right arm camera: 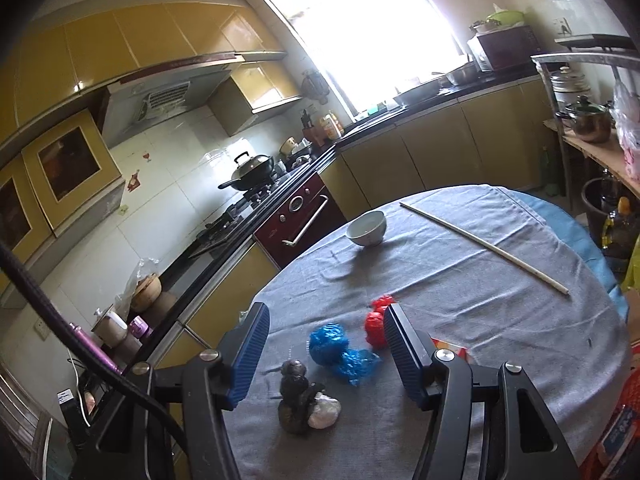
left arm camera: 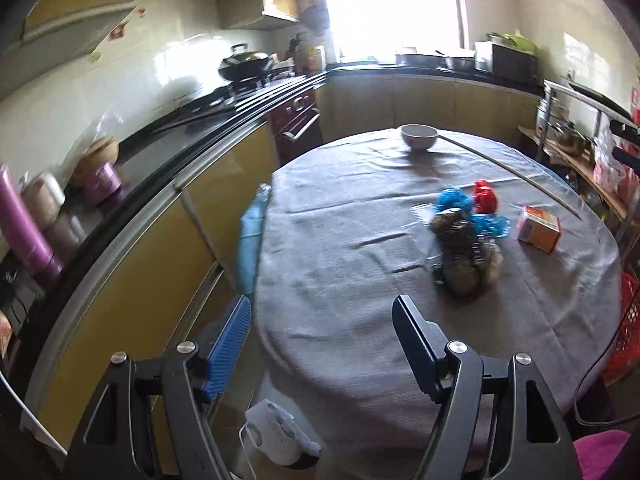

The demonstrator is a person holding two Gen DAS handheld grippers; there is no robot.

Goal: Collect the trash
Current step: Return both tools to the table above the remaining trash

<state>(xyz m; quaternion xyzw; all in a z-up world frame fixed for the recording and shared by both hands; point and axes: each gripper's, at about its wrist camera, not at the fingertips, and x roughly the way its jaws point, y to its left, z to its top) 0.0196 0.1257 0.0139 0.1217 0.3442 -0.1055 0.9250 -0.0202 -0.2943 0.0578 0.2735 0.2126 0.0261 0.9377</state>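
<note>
Trash lies on a round table with a grey cloth (left arm camera: 340,264) (right arm camera: 460,280): a dark crumpled bag (left arm camera: 462,256) (right arm camera: 294,400), a blue plastic wad (left arm camera: 454,199) (right arm camera: 340,350), a red plastic wad (left arm camera: 484,197) (right arm camera: 376,326), a white wad (right arm camera: 325,411) and an orange carton (left arm camera: 539,229) (right arm camera: 452,350). My left gripper (left arm camera: 322,344) is open and empty, above the table's near edge, short of the dark bag. My right gripper (right arm camera: 326,354) is open and empty, above the blue wad, its right finger hiding part of the carton.
A white bowl (left arm camera: 419,137) (right arm camera: 367,230) and a long thin stick (left arm camera: 508,168) (right arm camera: 484,246) lie at the far side. Kitchen counter with wok (left arm camera: 244,65) (right arm camera: 250,170) runs along the left. A shelf rack (left arm camera: 580,140) and a red basket (left arm camera: 624,332) stand right.
</note>
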